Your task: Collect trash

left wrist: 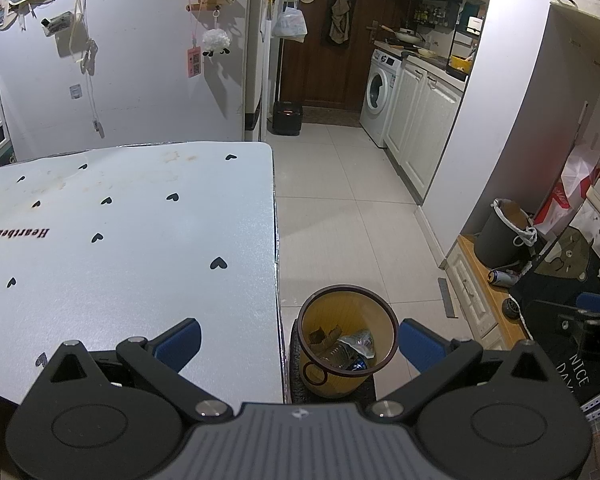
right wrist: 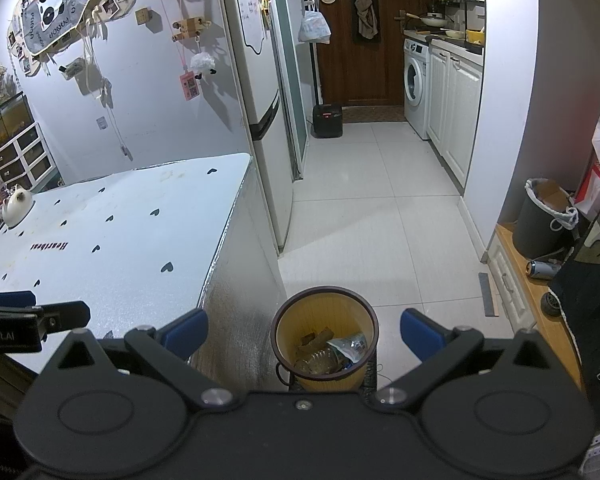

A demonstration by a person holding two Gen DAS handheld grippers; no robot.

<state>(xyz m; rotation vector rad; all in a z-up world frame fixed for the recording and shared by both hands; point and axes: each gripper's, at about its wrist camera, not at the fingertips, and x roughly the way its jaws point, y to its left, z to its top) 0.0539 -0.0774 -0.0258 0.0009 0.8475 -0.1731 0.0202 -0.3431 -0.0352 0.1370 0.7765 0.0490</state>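
Both grippers, left (left wrist: 298,342) and right (right wrist: 304,334), gape empty. The bin (right wrist: 324,340) with trash (right wrist: 332,350) sits low centre, straight ahead between the right's fingers, nearer it, I judge.

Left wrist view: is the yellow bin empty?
No, the yellow bin beside the table holds crumpled wrappers and brown scraps.

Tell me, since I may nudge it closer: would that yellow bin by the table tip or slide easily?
The yellow bin looks like thin plastic holding only a few wrappers, so it is probably light. It is tall and tapers toward its base, so a push near the rim may tip it; pushing low seems safer.
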